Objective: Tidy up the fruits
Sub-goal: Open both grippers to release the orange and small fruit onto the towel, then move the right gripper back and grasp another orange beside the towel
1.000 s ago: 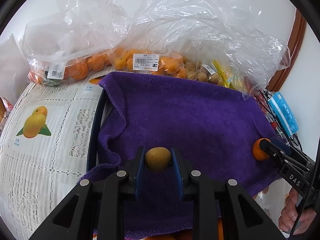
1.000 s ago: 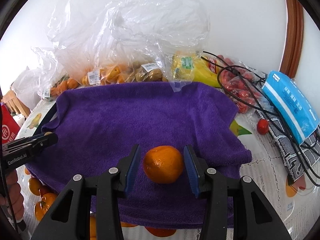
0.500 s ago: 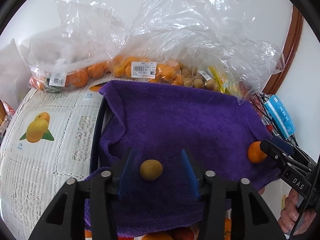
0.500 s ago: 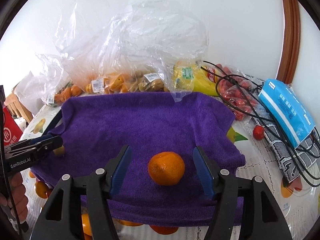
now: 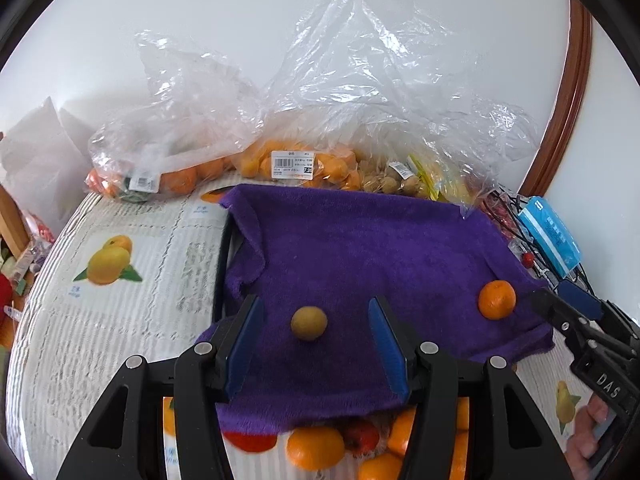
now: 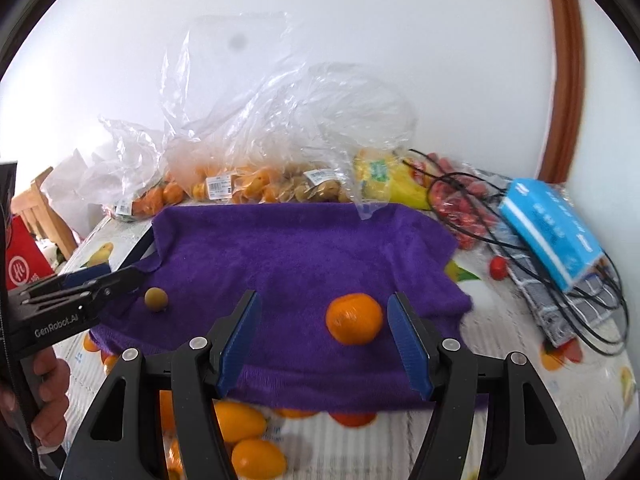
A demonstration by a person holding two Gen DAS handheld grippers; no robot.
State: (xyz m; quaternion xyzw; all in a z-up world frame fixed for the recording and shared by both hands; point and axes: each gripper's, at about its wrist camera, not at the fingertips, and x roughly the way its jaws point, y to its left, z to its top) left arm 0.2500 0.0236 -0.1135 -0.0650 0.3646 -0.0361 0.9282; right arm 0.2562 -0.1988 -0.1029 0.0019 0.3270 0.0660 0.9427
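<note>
Left gripper [image 5: 316,340] spread, jaws just opened, small round olive-brown fruit [image 5: 308,322] lying free between them on purple towel [image 5: 360,248], right gripper [image 6: 326,340] likewise apart around round orange mandarin [image 6: 354,319], bagged fruit along upper frame, possibly longans.

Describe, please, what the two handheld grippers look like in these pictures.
Both are black, angular frames with silver screws and ribbed blue pads. The left gripper carries white "GenRobot.AI" lettering on its side; the right gripper reads "DAS". No sleeves show, only bare fingers on the handles.
</note>
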